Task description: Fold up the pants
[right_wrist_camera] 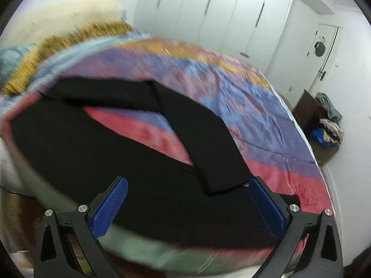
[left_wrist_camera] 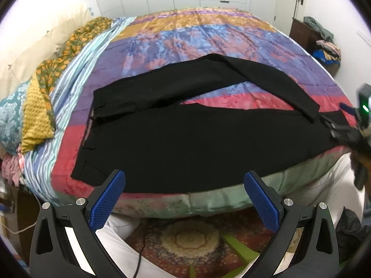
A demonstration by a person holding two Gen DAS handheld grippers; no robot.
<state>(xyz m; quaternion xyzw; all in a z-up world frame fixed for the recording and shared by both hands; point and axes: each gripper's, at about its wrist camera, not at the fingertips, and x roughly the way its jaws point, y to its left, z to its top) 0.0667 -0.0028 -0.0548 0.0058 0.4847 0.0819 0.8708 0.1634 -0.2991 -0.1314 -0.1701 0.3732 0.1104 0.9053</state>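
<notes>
Looking along my left claw (left_wrist_camera: pixel 184 180), I see its two blue-padded fingers (left_wrist_camera: pixel 109 199) spread wide with nothing between them, hanging just off the near edge of the bed (left_wrist_camera: pixel 208 202). The black pants (left_wrist_camera: pixel 185 136) lie flat on the patchwork bedspread (left_wrist_camera: pixel 185 39), close to that near edge. The waistband sits toward the left side of the bed, beside the striped sheet (left_wrist_camera: pixel 76 69). One leg runs along the near edge toward the right side; the other goes farther in toward the middle of the bed and then bends back, so its cuff end lies across the near leg close to the right edge. A wedge of pink and blue bedspread shows between the two legs.

My right claw (right_wrist_camera: pixel 188 183) is also spread apart and grips nothing. It hovers over the near leg at the right end of the pants, with the folded-over cuff (right_wrist_camera: pixel 222 183) just beyond the tips, nearer the right finger; I cannot tell whether the pads (right_wrist_camera: pixel 111 206) touch the cloth, as this view is smeared. From the left wrist view the right claw (left_wrist_camera: pixel 336 125) shows at the bed's right edge, blurred.

Pillows in yellow and teal covers (left_wrist_camera: pixel 34 106) are heaped past the left side of the bed. White wardrobe doors (right_wrist_camera: pixel 208 16) stand behind the far edge, and a pile of clothes (right_wrist_camera: pixel 329 127) sits by the wall beyond the right side.
</notes>
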